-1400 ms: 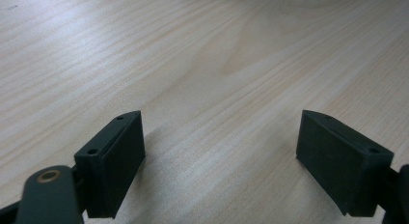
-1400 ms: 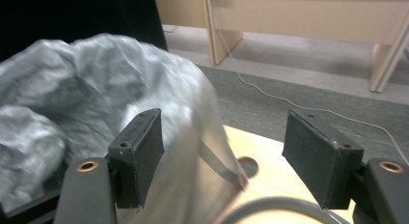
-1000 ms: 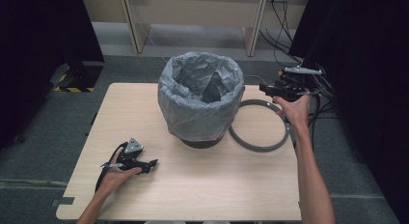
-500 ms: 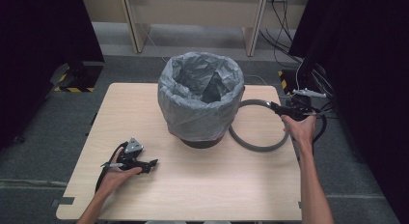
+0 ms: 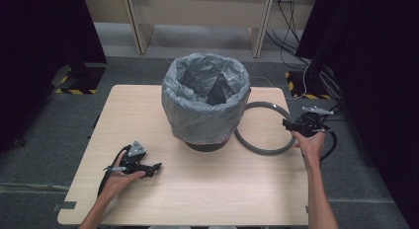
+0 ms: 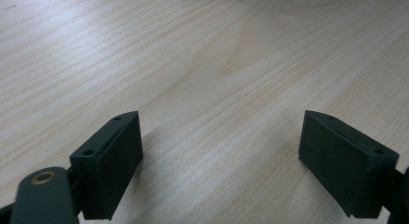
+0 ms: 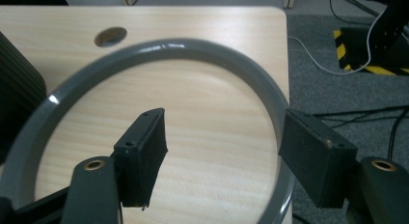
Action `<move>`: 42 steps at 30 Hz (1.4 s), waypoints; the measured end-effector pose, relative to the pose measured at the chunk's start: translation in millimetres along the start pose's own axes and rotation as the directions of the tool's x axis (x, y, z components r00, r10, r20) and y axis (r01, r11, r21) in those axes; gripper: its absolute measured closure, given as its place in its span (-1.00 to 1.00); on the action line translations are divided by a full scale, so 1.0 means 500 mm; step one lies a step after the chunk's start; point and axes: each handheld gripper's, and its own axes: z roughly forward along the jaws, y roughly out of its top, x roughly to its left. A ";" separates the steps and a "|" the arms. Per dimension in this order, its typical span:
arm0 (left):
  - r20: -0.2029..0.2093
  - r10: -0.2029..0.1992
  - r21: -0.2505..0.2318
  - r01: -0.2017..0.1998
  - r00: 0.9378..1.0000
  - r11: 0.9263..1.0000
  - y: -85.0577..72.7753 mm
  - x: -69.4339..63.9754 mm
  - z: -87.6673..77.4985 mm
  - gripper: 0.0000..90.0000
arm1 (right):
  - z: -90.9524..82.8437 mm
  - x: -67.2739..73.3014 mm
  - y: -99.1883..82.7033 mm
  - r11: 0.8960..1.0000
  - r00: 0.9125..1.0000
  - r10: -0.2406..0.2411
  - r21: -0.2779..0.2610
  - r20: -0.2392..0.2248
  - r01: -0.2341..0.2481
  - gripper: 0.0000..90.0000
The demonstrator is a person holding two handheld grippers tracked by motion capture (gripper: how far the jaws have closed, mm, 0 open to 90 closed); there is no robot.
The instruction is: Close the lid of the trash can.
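A black bin lined with a grey plastic bag (image 5: pixel 207 105) stands at the middle back of the wooden table (image 5: pixel 222 199). A grey ring (image 5: pixel 262 151) lies flat on the table to the bin's right, partly tucked behind it. My right gripper (image 5: pixel 287 124) is down at the ring's right side. In the right gripper view its jaws (image 7: pixel 224 127) straddle the ring (image 7: pixel 193 45): one pad is inside the loop, the other over the rim's outer edge. They have just been closing but do not press on the ring. My left gripper (image 5: pixel 157 167) rests on the table at the front left, open (image 6: pixel 219 122) and holding nothing.
The table's right edge runs just beside my right gripper, with dark carpet and cables (image 7: pixel 337 64) beyond it. A round cable hole (image 7: pixel 111 36) sits in the tabletop behind the ring. Black curtains flank the table on both sides.
My right hand has come down from above the table's back right to the ring's right rim, and its jaws have narrowed a little. The left hand has stayed put.
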 end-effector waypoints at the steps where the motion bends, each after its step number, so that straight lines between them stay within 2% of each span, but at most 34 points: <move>1: 0.000 0.000 0.000 0.000 1.000 1.000 0.000 0.000 0.000 -0.68 | 0.003 -0.002 -0.006 1.000 1.000 0.003 0.005 0.002 -0.003 -0.23; 13: -0.002 0.000 0.000 0.000 1.000 1.000 0.002 0.001 0.003 -0.69 | 0.027 -0.037 -0.044 0.999 0.998 0.035 0.033 0.058 -0.037 -0.12; 14: -0.002 0.001 0.000 -0.001 1.000 1.000 0.002 0.001 0.003 -0.69 | 0.029 -0.039 -0.045 0.998 0.997 0.050 0.033 0.067 -0.052 -0.10; 17: -0.003 0.001 0.001 -0.001 1.000 1.000 0.002 0.001 0.003 -0.69 | 0.044 -0.052 -0.045 0.998 0.996 0.032 0.058 0.078 -0.036 -0.04; 21: -0.003 0.002 0.002 -0.002 1.000 1.000 0.002 0.001 0.003 -0.69 | 0.066 -0.064 -0.042 0.996 0.994 0.031 0.079 0.100 -0.039 0.06; 24: -0.003 0.001 0.001 -0.001 1.000 1.000 0.002 0.001 0.003 -0.69 | 0.081 -0.069 -0.040 0.996 0.995 0.017 0.091 0.103 -0.026 0.17; 29: -0.003 0.002 0.001 -0.002 1.000 1.000 0.002 0.001 0.003 -0.69 | 0.100 -0.072 -0.044 0.990 0.994 -0.005 0.139 0.109 -0.010 0.49; 31: -0.003 0.000 0.001 0.000 1.000 1.000 0.002 0.000 0.003 -0.69 | 0.103 -0.073 -0.048 0.989 0.993 0.007 0.146 0.115 -0.024 0.62; 34: -0.004 0.000 0.001 0.000 1.000 1.000 0.002 0.000 0.003 -0.69 | 0.104 -0.076 -0.051 0.989 0.991 0.052 0.128 0.123 -0.068 0.69; 37: -0.004 0.000 0.001 0.000 1.000 1.000 0.002 0.000 0.003 -0.69 | 0.104 -0.073 -0.047 0.988 0.991 0.015 0.150 0.136 -0.035 0.74; 39: -0.004 0.002 0.002 -0.002 1.000 1.000 0.002 0.001 0.003 -0.69 | 0.102 -0.069 -0.042 0.985 0.988 0.023 0.164 0.155 -0.048 0.74; 42: -0.004 0.001 0.001 -0.001 1.000 1.000 0.002 0.000 0.003 -0.69 | 0.093 -0.071 -0.036 0.985 0.990 0.044 0.160 0.132 -0.065 0.75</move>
